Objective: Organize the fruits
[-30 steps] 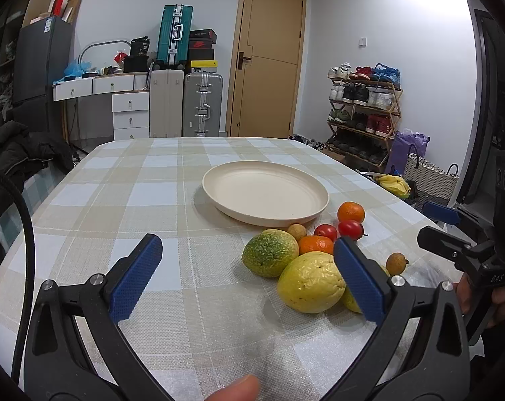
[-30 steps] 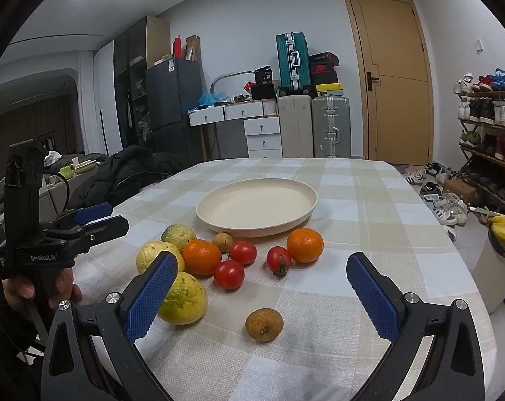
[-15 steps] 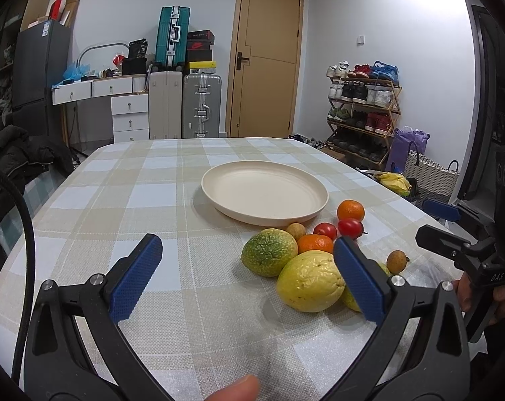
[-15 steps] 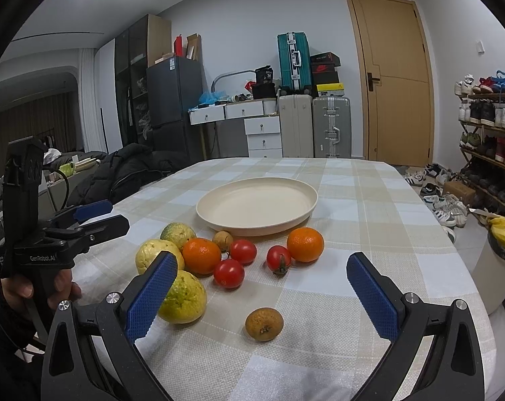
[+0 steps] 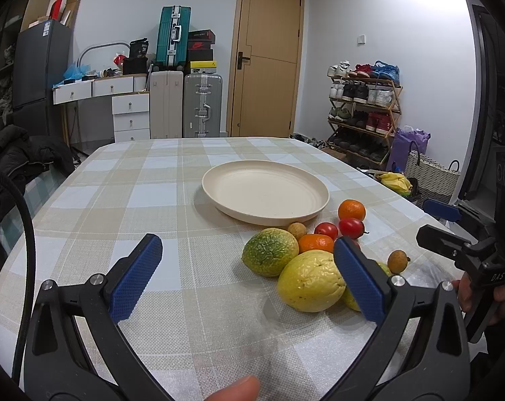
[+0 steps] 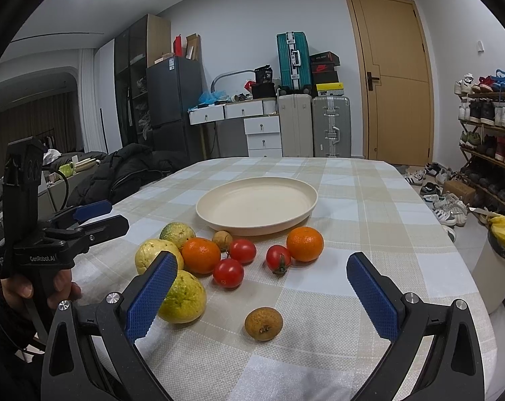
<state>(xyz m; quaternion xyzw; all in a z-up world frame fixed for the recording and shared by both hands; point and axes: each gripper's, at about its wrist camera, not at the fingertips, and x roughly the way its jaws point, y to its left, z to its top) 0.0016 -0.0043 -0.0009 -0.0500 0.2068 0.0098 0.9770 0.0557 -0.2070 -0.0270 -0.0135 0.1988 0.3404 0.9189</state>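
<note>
Left wrist view: the left gripper (image 5: pixel 249 277) fills the lower frame, jaws spread wide and holding nothing, above the checked tablecloth (image 5: pixel 145 200). A cream plate (image 5: pixel 265 192) sits at centre, bare inside. The fruits cluster at lower right of the plate: a green-yellow citrus (image 5: pixel 270 251), a big yellow citrus (image 5: pixel 311 280) partly behind the right finger, oranges (image 5: pixel 351 209), tomatoes (image 5: pixel 351 227) and a small brown fruit (image 5: pixel 398 261). The right gripper (image 5: pixel 436 224) shows at the right edge, jaws parted and empty.

Right wrist view: the right gripper (image 6: pixel 262 287) is wide open across the bottom, gripping nothing. The small brown fruit (image 6: pixel 263 323) lies between its fingers, untouched. Tomatoes (image 6: pixel 228 272), oranges (image 6: pixel 304 243) and yellow citrus (image 6: pixel 183 297) lie just below the plate (image 6: pixel 256 204). At left a hand (image 6: pixel 38 292) holds the left gripper (image 6: pixel 100 217), its jaws apart.
</note>
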